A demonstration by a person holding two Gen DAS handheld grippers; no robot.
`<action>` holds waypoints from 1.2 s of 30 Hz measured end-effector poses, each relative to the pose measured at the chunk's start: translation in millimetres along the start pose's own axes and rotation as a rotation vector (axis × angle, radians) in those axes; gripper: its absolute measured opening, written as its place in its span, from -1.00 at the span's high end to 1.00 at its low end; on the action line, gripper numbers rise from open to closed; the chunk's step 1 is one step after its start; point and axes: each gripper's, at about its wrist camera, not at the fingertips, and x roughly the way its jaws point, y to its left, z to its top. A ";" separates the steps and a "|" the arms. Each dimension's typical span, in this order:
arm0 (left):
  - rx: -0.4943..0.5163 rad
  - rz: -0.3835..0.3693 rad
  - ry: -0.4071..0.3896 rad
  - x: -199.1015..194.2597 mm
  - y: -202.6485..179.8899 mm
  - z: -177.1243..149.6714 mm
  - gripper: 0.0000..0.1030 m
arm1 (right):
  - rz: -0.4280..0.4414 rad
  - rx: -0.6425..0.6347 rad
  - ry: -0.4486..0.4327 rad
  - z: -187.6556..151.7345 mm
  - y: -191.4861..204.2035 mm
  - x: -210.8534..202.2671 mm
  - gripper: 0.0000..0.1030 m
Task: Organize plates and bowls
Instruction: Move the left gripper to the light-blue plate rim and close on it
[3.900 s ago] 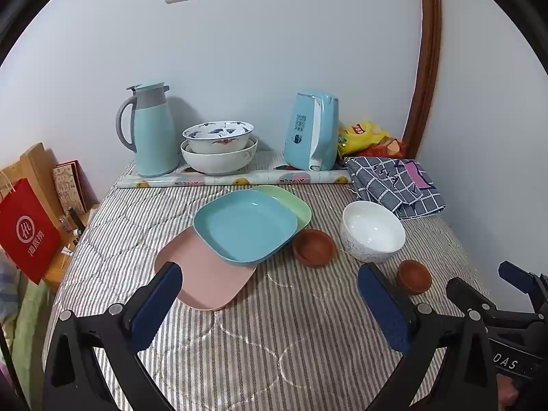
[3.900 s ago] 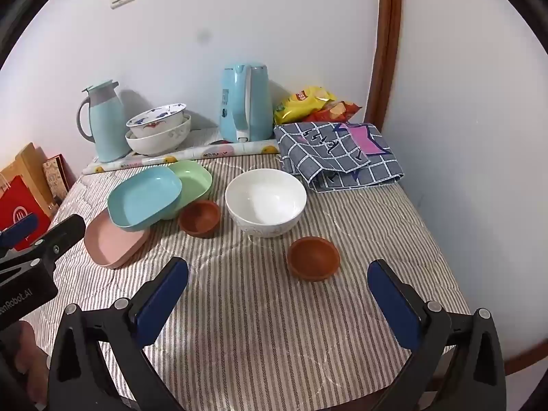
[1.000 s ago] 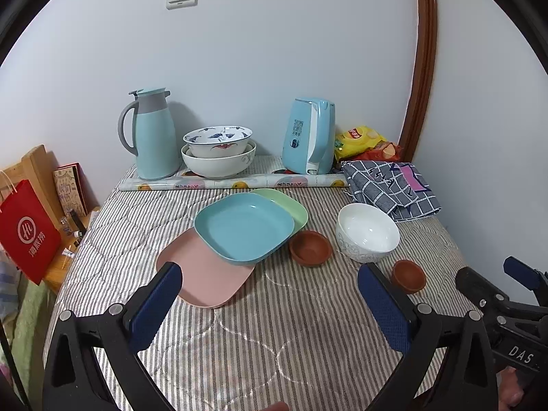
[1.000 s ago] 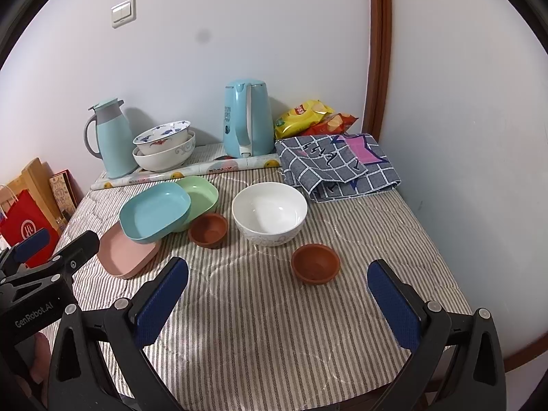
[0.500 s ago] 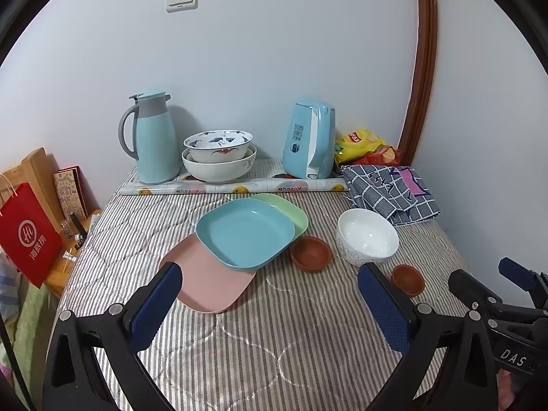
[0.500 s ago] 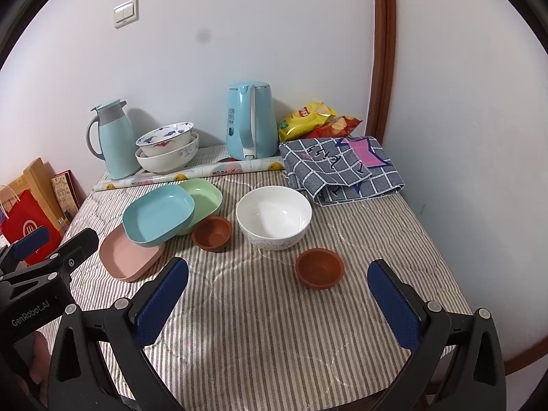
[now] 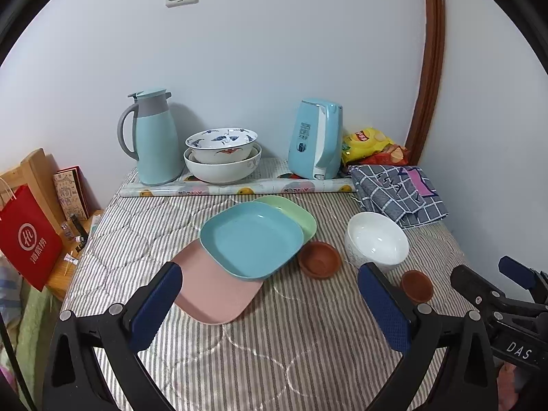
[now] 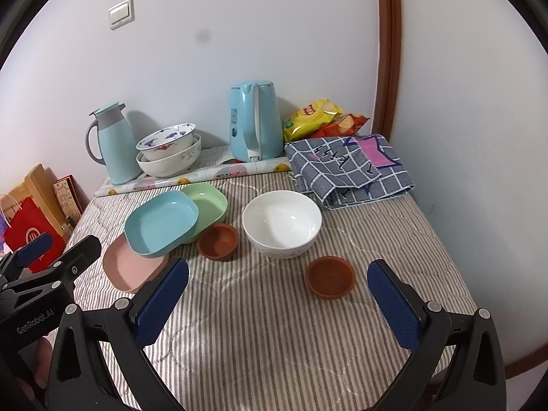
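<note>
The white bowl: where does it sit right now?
The white bowl sits empty on the striped cloth in the right wrist view, centre, in front of the checked cloth, between the two brown saucers.

thermos jug [image 7: 154,137], kettle [image 7: 316,138], crisp bags [image 7: 373,145]; checked cloth [image 7: 400,191]

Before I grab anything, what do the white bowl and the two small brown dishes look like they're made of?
White bowl: likely glazed ceramic, with sharp glossy highlights inside. Two small brown dishes: matte reddish-brown, no shine, probably unglazed clay, though plastic can't be ruled out.
</note>
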 end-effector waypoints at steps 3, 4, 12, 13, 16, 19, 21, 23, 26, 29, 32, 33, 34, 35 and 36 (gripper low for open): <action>-0.011 0.009 0.009 7.5 5.3 4.9 -1.00 | 0.015 -0.014 0.012 4.4 3.6 7.3 -0.99; -0.014 0.015 0.015 10.7 7.2 6.9 -1.00 | 0.020 -0.020 0.017 6.8 5.6 10.8 -0.99; -0.051 0.050 0.053 41.6 30.4 25.0 -1.00 | 0.065 -0.056 0.033 29.2 21.2 35.8 -0.99; -0.058 0.052 0.057 45.7 33.6 26.9 -1.00 | 0.069 -0.062 0.033 32.0 24.1 39.2 -0.99; -0.075 0.054 0.075 59.5 43.9 32.3 -0.97 | 0.080 -0.078 0.044 39.9 33.9 52.8 -0.95; -0.099 0.057 0.085 73.4 54.1 36.6 -0.93 | 0.093 -0.091 0.055 45.8 42.8 67.7 -0.92; -0.104 0.059 0.097 82.1 58.4 37.9 -0.93 | 0.099 -0.100 0.065 49.1 47.8 79.0 -0.87; -0.107 0.061 0.107 92.0 62.5 38.8 -0.92 | 0.104 -0.102 0.073 50.7 51.7 87.9 -0.81; -0.109 0.065 0.125 106.8 67.4 40.1 -0.87 | 0.119 -0.107 0.110 52.2 58.0 108.0 -0.66; -0.115 0.066 0.140 121.4 70.9 39.8 -0.86 | 0.132 -0.115 0.139 53.1 63.1 125.5 -0.55; -0.118 0.071 0.162 137.4 73.4 37.7 -0.85 | 0.144 -0.124 0.147 53.4 67.9 138.2 -0.52; -0.118 0.072 0.168 141.4 74.7 37.0 -0.85 | 0.145 -0.125 0.147 53.4 69.5 141.6 -0.47; -0.120 0.072 0.174 145.2 75.8 35.9 -0.80 | 0.150 -0.124 0.152 53.4 71.1 146.7 -0.44; -0.124 0.073 0.184 151.4 77.1 34.8 -0.78 | 0.157 -0.122 0.160 53.0 72.8 151.7 -0.38; -0.126 0.074 0.191 155.6 78.2 34.4 -0.78 | 0.163 -0.121 0.171 52.5 74.9 156.7 -0.35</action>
